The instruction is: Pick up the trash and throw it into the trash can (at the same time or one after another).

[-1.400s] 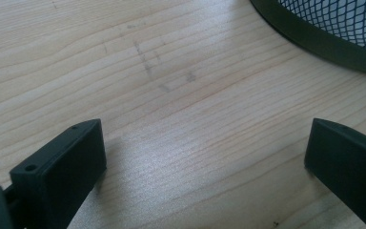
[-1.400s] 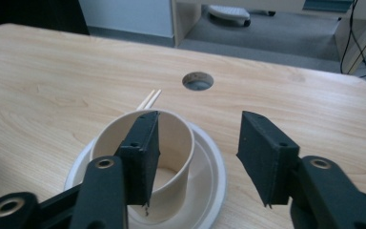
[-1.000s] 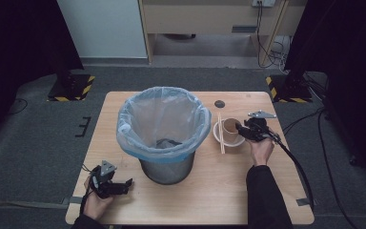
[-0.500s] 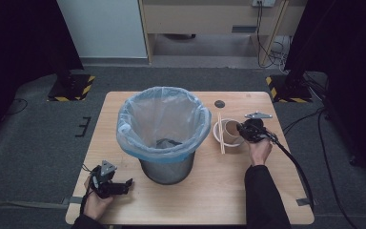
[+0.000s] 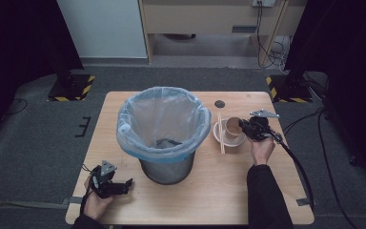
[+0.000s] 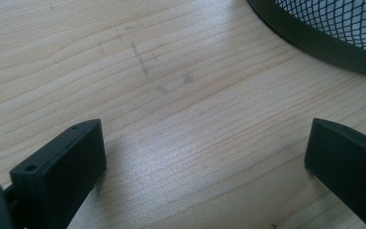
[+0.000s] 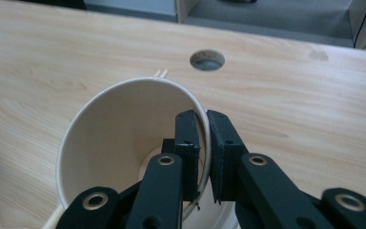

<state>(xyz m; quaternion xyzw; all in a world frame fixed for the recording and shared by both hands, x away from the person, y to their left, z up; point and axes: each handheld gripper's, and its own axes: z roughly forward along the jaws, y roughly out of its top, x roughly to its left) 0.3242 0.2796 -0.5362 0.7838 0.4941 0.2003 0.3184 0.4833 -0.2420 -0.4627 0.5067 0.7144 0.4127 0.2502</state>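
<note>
Brown paper cup (image 7: 119,143) is pinched by its rim wall between the jaws of the right gripper (image 7: 202,143), which have just been closing onto it; one jaw is set inside the cup, the other outside. It sits tilted in a white bowl (image 5: 228,140) at the table's (image 5: 228,191) right, chopsticks (image 5: 220,133) laid alongside. Near left, the left gripper (image 6: 205,157) is held with jaws wide apart over bare wood, beside the lined mesh bin (image 5: 164,129).

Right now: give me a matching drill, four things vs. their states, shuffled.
Things:
1 paper cup
2 left gripper
3 chopsticks
4 bin

States:
A lined with a clear bag
B jaws apart over bare table
C rim pinched between the right gripper jaws
D lying across the white bowl

Pairs: 1-C, 2-B, 3-D, 4-A
</note>
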